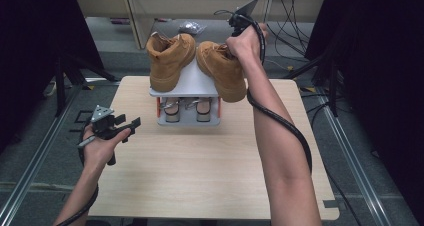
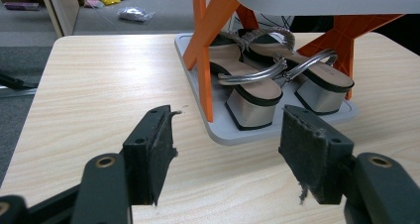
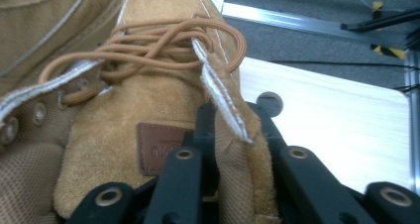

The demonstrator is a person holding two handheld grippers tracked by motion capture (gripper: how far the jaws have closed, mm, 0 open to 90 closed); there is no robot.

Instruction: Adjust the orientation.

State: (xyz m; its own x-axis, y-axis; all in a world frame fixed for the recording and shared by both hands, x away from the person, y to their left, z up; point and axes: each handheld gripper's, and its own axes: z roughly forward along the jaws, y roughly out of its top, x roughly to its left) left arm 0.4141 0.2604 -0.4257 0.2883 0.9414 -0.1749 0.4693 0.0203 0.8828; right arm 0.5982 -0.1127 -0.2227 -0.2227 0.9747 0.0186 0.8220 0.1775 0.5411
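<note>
Two tan suede lace-up boots stand on the top shelf of a small grey rack with orange legs. The left boot stands free. My right gripper comes down on the right boot, which hangs over the shelf's front edge. In the right gripper view the jaws pinch that boot's collar flap beside the laces. My left gripper hovers open over the table left of the rack, nothing between its pads. Silver block-heel sandals sit on the rack's lower tray.
The light wooden table has bare room in front of the rack and on both sides. A plastic bag lies on the floor beyond the table. Cables run across the floor at the back right.
</note>
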